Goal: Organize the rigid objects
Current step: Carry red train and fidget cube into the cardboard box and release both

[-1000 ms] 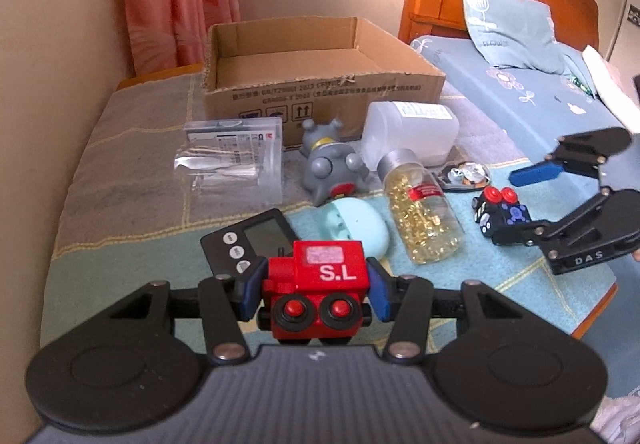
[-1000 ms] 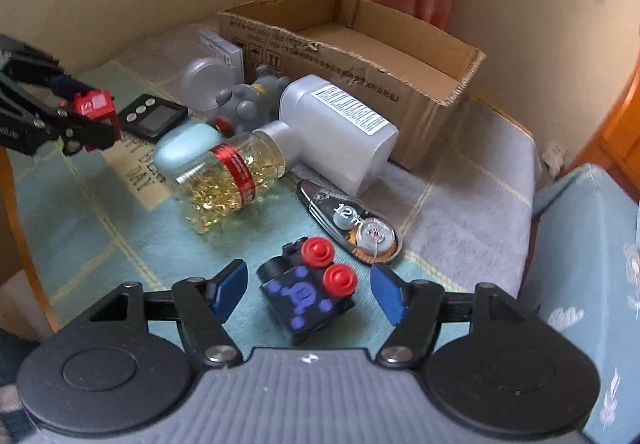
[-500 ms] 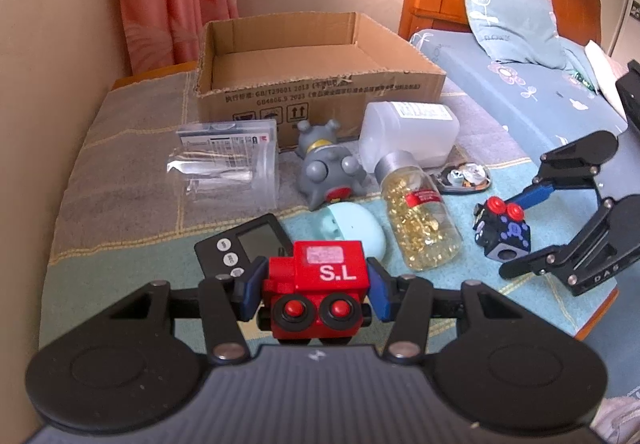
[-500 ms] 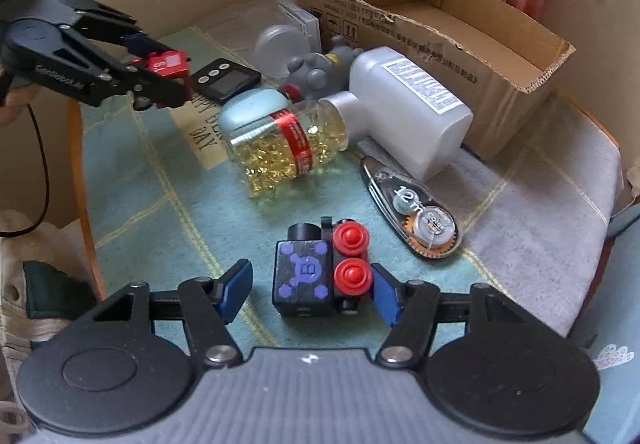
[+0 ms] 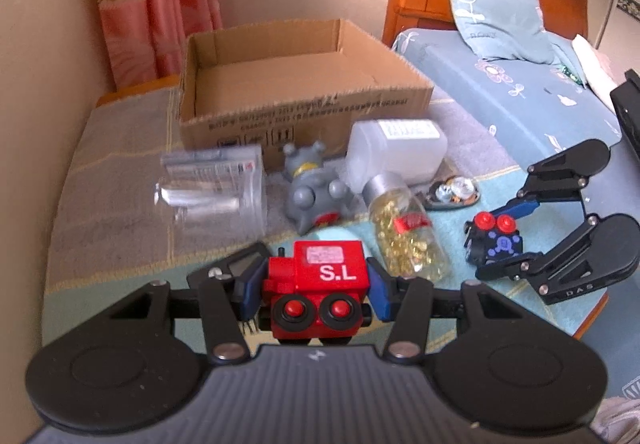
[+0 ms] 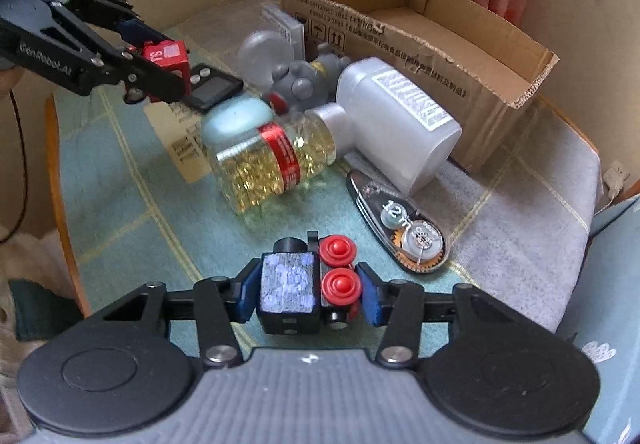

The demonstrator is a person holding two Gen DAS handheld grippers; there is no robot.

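My left gripper (image 5: 316,294) is shut on a red toy train block (image 5: 318,294) marked "S.L", held above the table's near edge; it also shows in the right wrist view (image 6: 166,57). My right gripper (image 6: 308,294) is shut on a black toy train block (image 6: 298,294) with red wheels and blue dots, which also shows in the left wrist view (image 5: 494,244). An open, empty cardboard box (image 5: 296,91) stands at the back of the table.
Between grippers and box lie a capsule bottle (image 6: 276,159), a white plastic bottle (image 6: 396,123), a grey figurine (image 5: 314,187), a correction tape dispenser (image 6: 400,224), a clear plastic case (image 5: 214,183), a black timer (image 6: 212,85) and a pale blue egg-shaped thing (image 6: 236,117). A bed (image 5: 532,91) is at the right.
My right gripper has closed on the black train block and lifted it. My left gripper, still holding the red block, has moved forward over the timer towards the box.
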